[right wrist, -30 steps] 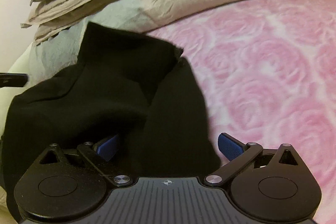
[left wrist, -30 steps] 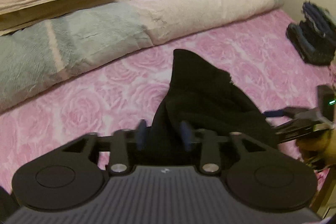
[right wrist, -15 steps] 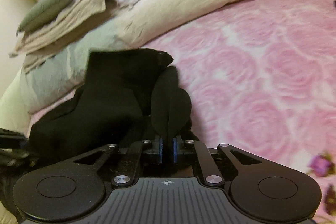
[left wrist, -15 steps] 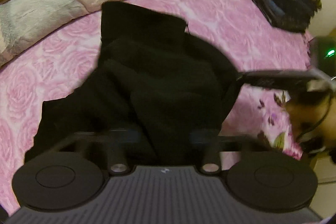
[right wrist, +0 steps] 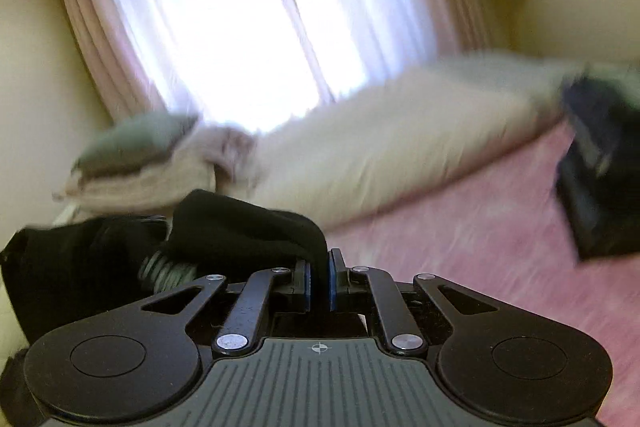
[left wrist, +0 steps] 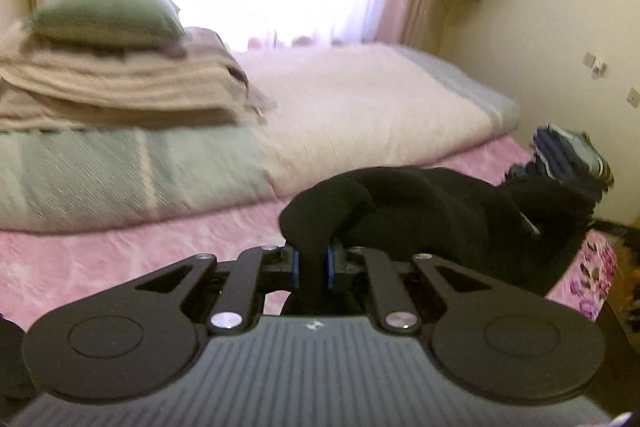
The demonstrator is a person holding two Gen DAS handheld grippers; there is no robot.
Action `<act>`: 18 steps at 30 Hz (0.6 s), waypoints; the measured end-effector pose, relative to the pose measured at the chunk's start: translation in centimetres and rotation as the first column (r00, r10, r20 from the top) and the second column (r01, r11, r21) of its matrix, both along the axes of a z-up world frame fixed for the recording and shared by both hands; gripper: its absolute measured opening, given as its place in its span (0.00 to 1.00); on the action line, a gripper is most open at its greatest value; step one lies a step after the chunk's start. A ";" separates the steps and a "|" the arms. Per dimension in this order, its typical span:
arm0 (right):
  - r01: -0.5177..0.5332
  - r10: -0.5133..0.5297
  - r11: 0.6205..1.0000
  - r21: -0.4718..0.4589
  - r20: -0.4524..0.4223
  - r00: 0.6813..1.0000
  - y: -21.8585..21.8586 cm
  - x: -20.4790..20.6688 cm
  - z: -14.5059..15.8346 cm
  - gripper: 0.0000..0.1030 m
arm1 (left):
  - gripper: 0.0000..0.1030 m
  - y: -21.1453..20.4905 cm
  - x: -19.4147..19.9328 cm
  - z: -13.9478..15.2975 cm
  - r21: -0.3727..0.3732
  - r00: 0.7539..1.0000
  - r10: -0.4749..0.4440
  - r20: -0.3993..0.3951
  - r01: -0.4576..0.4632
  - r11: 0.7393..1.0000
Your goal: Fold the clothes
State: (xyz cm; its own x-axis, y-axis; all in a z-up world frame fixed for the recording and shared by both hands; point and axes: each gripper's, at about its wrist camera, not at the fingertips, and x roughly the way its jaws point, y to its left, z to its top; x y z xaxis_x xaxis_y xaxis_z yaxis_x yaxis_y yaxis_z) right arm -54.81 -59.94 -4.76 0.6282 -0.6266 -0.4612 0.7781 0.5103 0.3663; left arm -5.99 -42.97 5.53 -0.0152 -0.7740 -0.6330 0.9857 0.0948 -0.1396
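Observation:
A black garment (left wrist: 432,211) hangs bunched between both grippers, lifted above the pink rose-patterned bed (left wrist: 120,259). My left gripper (left wrist: 312,263) is shut on a thick fold of it, and the cloth stretches off to the right. My right gripper (right wrist: 318,281) is shut on another fold of the black garment (right wrist: 240,231), which trails to the left. Both views are blurred by motion. The lower part of the garment is hidden behind the gripper bodies.
Folded beige blankets with a green cushion (left wrist: 108,15) lie stacked at the back left on a green and cream quilt (left wrist: 360,107). A pile of dark folded clothes (left wrist: 568,159) sits at the bed's right edge by the wall, also in the right wrist view (right wrist: 600,167). Bright curtained window (right wrist: 240,27) behind.
Both grippers have risen and tilted up with the garment, so the window and wall now show. The right gripper, open one second ago, closed on the cloth and stays shut.

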 end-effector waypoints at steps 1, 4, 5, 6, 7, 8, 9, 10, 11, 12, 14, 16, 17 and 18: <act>0.014 -0.014 0.999 -0.033 0.006 1.000 0.3 -0.9 1.7 0.06 | 0.09 0.7 0.1 1.1 -0.018 1.000 0.002 0.010 -0.002 1.000; 0.061 -0.059 0.989 -0.136 0.025 0.998 2.4 -2.6 6.4 0.06 | 0.07 2.4 0.7 4.5 -0.080 0.999 -0.004 0.033 0.007 0.997; 0.080 -0.076 0.982 -0.173 0.032 0.997 3.4 -2.9 7.9 0.06 | 0.07 3.0 0.9 5.5 -0.106 0.999 -0.013 0.035 0.017 0.994; 0.106 -0.098 0.973 -0.203 0.046 0.994 4.8 -3.2 9.2 0.06 | 0.07 3.7 1.1 6.5 -0.131 0.999 -0.030 0.037 0.035 0.991; 0.132 -0.121 0.964 -0.233 0.062 0.991 6.1 -3.5 10.4 0.06 | 0.07 4.4 0.9 7.6 -0.151 0.997 -0.053 0.049 0.060 0.987; 0.158 -0.143 0.952 -0.262 0.077 0.987 7.4 -3.8 11.6 0.06 | 0.07 5.2 0.6 8.4 -0.167 0.995 -0.074 0.063 0.083 0.982; 0.185 -0.165 0.941 -0.283 0.093 0.982 8.8 -4.0 12.5 0.06 | 0.06 6.0 0.3 9.1 -0.180 0.993 -0.093 0.077 0.106 0.978; 0.211 -0.187 0.929 -0.305 0.109 0.976 10.2 -4.2 13.5 0.06 | 0.06 6.8 0.0 9.9 -0.194 0.989 -0.113 0.092 0.129 0.973; 0.230 -0.202 0.916 -0.328 0.118 0.972 11.5 -4.5 14.4 0.06 | 0.06 7.7 -0.3 10.5 -0.208 0.986 -0.127 0.107 0.147 0.967; 0.248 -0.217 0.903 -0.352 0.126 0.968 12.7 -4.8 15.4 0.06 | 0.05 8.6 -0.6 11.0 -0.222 0.983 -0.142 0.116 0.165 0.961; 0.281 -0.243 0.873 -0.398 0.142 0.959 15.2 -5.3 17.3 0.06 | 0.05 10.5 -0.9 12.2 -0.259 0.977 -0.172 0.126 0.200 0.945; 0.308 -0.263 0.839 -0.449 0.161 0.951 17.3 -6.0 19.4 0.06 | 0.05 12.2 -1.2 13.5 -0.295 0.973 -0.185 0.142 0.220 0.930; 0.320 -0.269 0.822 -0.472 0.174 0.947 18.3 -6.4 20.4 0.06 | 0.05 13.0 -1.3 14.2 -0.317 0.971 -0.186 0.146 0.225 0.922; 0.329 -0.274 0.800 -0.501 0.183 0.944 19.1 -6.6 21.6 0.06 | 0.05 13.6 -1.3 15.0 -0.339 0.971 -0.187 0.151 0.228 0.913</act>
State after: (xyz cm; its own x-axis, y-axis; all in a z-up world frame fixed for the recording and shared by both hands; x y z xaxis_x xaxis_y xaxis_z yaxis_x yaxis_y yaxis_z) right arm -61.42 -40.81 16.86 0.3913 -0.9194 0.0390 0.8992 0.3910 0.1961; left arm -7.32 -29.39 20.57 -0.1440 -0.9337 -0.3277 0.9889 -0.1482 -0.0125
